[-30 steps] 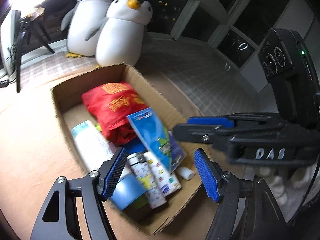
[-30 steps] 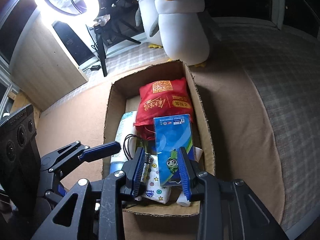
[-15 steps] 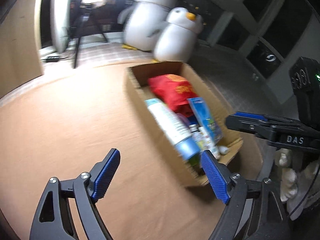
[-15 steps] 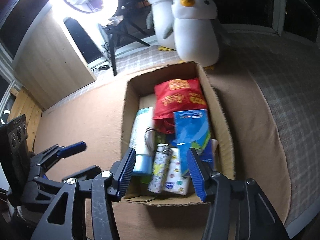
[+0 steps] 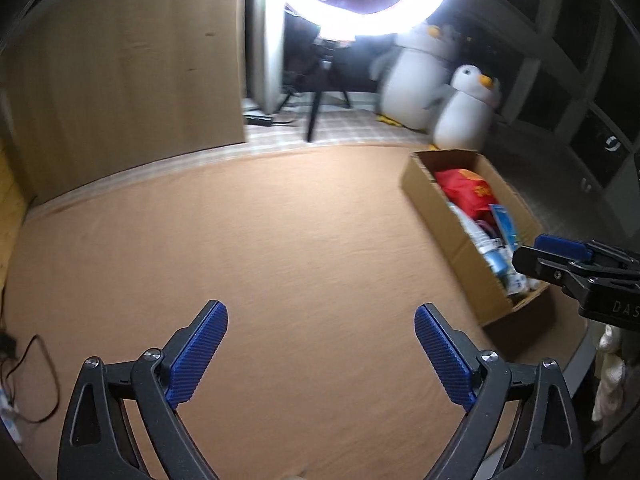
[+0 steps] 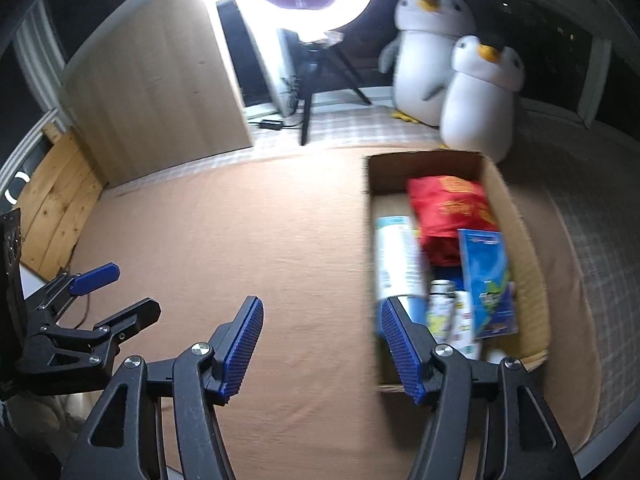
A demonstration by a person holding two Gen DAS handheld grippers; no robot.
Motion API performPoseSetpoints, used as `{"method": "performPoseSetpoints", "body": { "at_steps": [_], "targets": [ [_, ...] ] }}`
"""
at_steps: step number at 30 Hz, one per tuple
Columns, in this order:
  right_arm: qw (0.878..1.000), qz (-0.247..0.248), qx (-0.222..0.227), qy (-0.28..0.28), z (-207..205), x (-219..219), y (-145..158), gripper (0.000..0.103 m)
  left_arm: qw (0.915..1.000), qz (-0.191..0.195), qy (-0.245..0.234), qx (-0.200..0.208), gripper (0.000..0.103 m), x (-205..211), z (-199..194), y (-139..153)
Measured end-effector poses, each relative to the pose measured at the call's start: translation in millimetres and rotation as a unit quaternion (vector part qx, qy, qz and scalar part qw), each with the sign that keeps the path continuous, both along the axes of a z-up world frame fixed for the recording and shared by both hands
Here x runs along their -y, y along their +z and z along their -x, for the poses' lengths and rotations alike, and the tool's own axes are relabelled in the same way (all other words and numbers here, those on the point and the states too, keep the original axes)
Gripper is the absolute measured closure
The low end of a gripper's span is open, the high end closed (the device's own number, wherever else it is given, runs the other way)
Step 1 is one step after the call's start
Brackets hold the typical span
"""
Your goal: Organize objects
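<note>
Now both tilted down, left tongs [image 5: 320, 344] spread wide over bare mat [image 5: 280, 240], right tongs [image 6: 322, 344] just opening, empty, beside cardboard box [image 6: 520, 216].

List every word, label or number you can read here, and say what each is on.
"DAS": on the right gripper body, at the edge of the left wrist view; the last letter is cut off.
Red bag: yellow print, too blurred to read.
Blue booklet: print blurred, unreadable.
White tube: label blurred, unreadable.
Patterned packs: too small and blurred.
Nothing else carries text.
</note>
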State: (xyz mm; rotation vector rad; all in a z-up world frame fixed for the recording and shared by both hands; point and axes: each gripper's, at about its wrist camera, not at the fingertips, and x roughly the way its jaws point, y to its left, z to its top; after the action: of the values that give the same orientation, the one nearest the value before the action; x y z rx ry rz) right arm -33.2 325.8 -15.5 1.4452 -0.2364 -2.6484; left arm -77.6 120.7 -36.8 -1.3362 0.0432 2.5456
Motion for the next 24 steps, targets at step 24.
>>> {"method": "performPoseSetpoints", "body": {
  "at_steps": [24],
  "targets": [
    [0.999, -0.032, -0.032, 0.009, -32, 125, -1, 0.036, 0.9952, 0.021, 0.096, 0.005, 0.004, 112, -52, 1]
  ]
}}
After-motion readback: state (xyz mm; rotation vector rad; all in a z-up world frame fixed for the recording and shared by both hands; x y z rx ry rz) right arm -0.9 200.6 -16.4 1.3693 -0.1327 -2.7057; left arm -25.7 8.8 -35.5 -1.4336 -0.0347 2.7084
